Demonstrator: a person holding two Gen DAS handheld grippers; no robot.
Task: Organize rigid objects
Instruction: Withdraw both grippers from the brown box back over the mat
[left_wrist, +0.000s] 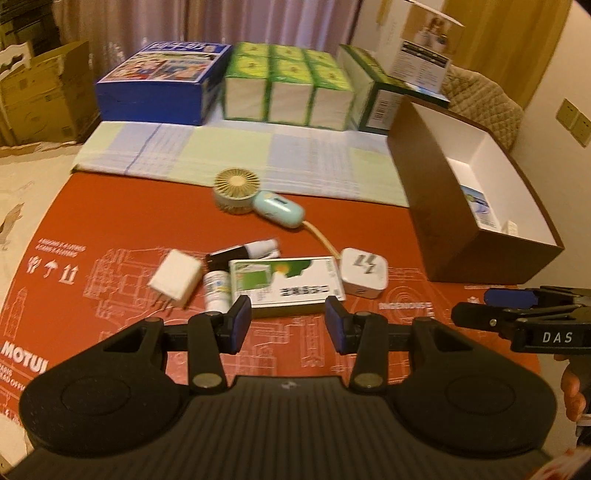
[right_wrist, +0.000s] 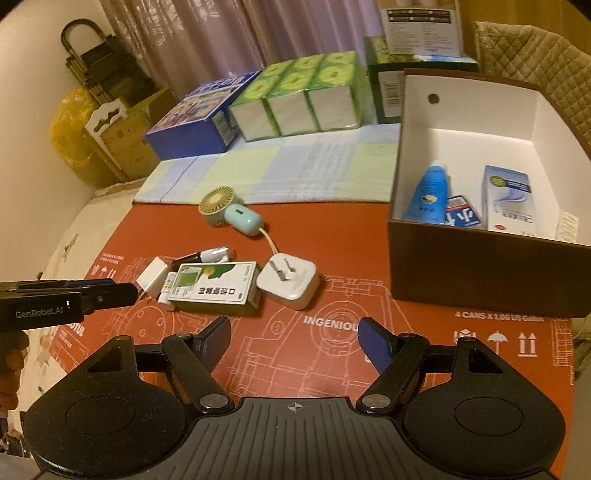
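Observation:
Loose items lie on the red mat: a green-and-white medicine box, a white plug charger, a small bottle, a black-and-white marker, a white square adapter and a mint hand fan. My left gripper hovers open just in front of the medicine box, nothing between its fingers. My right gripper is open and empty over bare mat, near the brown box. That box holds a blue tube and two small cartons.
Behind the mat lies a checked cloth. Beyond it stand a blue box, green tissue packs and a dark green carton. A quilted chair stands at the back right, and cardboard boxes on the floor at left.

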